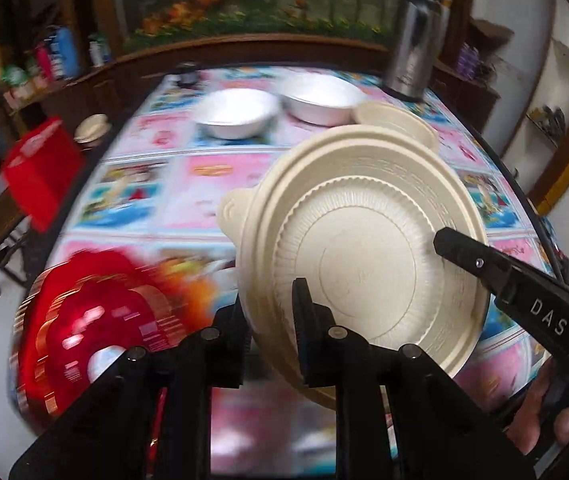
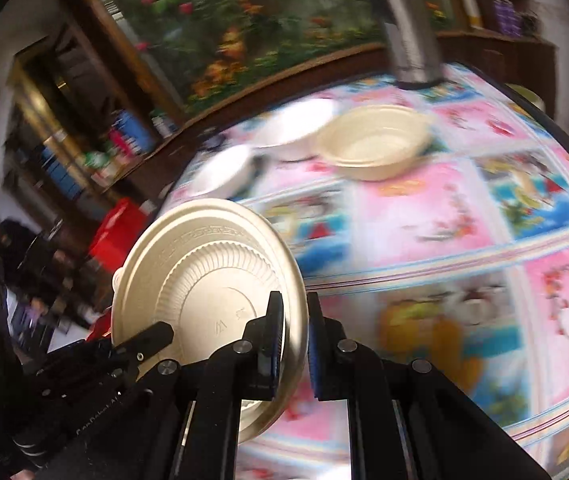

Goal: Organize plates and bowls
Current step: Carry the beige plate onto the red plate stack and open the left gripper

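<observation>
Between both tongs, a cream plate is held tilted above the surface: the left tongs and the right tongs each pinch its rim. Farther back stand two white bowls and a cream bowl.

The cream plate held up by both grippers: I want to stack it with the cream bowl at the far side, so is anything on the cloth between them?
Nothing visible. In the right wrist view the patterned tablecloth between the cream plate and the cream bowl carries no objects. The two white bowls sit left of that path, the steel flask beyond it.
</observation>
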### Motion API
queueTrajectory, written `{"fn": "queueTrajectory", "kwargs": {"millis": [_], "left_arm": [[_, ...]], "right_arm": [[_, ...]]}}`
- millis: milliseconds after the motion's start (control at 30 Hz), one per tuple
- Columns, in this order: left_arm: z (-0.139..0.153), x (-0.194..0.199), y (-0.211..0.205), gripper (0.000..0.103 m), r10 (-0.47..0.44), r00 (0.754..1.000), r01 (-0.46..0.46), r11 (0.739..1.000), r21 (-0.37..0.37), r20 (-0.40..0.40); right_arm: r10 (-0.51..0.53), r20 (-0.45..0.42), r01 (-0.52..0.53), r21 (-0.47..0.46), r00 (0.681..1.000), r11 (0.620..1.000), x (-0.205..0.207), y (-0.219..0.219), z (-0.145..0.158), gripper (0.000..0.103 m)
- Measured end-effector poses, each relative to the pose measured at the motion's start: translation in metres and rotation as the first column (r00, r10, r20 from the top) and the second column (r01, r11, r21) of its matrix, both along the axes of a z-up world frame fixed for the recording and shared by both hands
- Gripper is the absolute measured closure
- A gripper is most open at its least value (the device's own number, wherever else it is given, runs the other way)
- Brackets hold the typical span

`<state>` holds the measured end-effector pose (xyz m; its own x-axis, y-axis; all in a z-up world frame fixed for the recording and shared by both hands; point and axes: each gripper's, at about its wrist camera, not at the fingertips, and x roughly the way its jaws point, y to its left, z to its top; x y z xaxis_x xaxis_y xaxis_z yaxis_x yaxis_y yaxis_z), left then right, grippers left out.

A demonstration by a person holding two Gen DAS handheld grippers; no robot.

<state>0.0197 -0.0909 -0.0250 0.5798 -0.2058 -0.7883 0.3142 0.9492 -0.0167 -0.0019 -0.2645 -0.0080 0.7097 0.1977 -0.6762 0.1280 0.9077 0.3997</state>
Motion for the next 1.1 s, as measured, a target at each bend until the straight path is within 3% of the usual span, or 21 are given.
{"fn": "queueTrajectory", "kwargs": {"millis": [200,367,700,867,900,933,967,1000,1067,1100], "left_arm": [[0.011,-0.019,0.083,0.086,0.150,0.987,-0.149,0.989,-0.019,0.054],[-0.005,-0.022,0.139,0.086,0.255,0.967,-0.255,0.967,-0.017,0.023],[-0.042,-0.012,0.185,0.086,0.351,0.934,-0.353,0.935,-0.016,-0.066],[-0.039,-0.017,0.193,0.083,0.384,0.923,-0.383,0.923,0.018,-0.036],[-0.037,-0.017,0.194,0.079,0.391,0.920,-0.391,0.920,0.024,-0.025],[-0.034,-0.018,0.196,0.070,0.400,0.916,-0.400,0.916,0.029,-0.008],[-0.030,-0.020,0.198,0.055,0.408,0.913,-0.408,0.912,0.032,0.012],[-0.026,-0.022,0.198,0.050,0.419,0.907,-0.420,0.907,0.039,0.038],[-0.016,-0.027,0.199,0.045,0.436,0.895,-0.442,0.895,0.059,0.096],[-0.012,-0.027,0.199,0.045,0.438,0.892,-0.446,0.893,0.062,0.110]], "right_arm": [[0.160,0.026,-0.158,-0.062,0.987,0.985,0.011,0.094,0.014,0.092],[0.261,0.014,-0.258,-0.108,0.965,0.960,0.015,0.158,0.006,0.092],[0.365,-0.051,-0.367,-0.213,0.930,0.906,0.021,0.232,-0.027,0.090],[0.407,-0.048,-0.404,-0.275,0.912,0.873,0.018,0.246,-0.029,0.086],[0.415,-0.041,-0.408,-0.296,0.909,0.864,0.017,0.248,-0.027,0.081],[0.420,-0.029,-0.406,-0.327,0.907,0.854,0.015,0.249,-0.024,0.076],[0.420,-0.009,-0.395,-0.358,0.908,0.846,0.012,0.249,-0.019,0.065],[0.420,0.005,-0.388,-0.371,0.908,0.844,0.010,0.245,-0.017,0.053],[0.421,0.051,-0.371,-0.385,0.906,0.845,0.005,0.236,-0.008,0.042],[0.417,0.075,-0.361,-0.380,0.906,0.852,0.004,0.229,-0.004,0.042]]}}
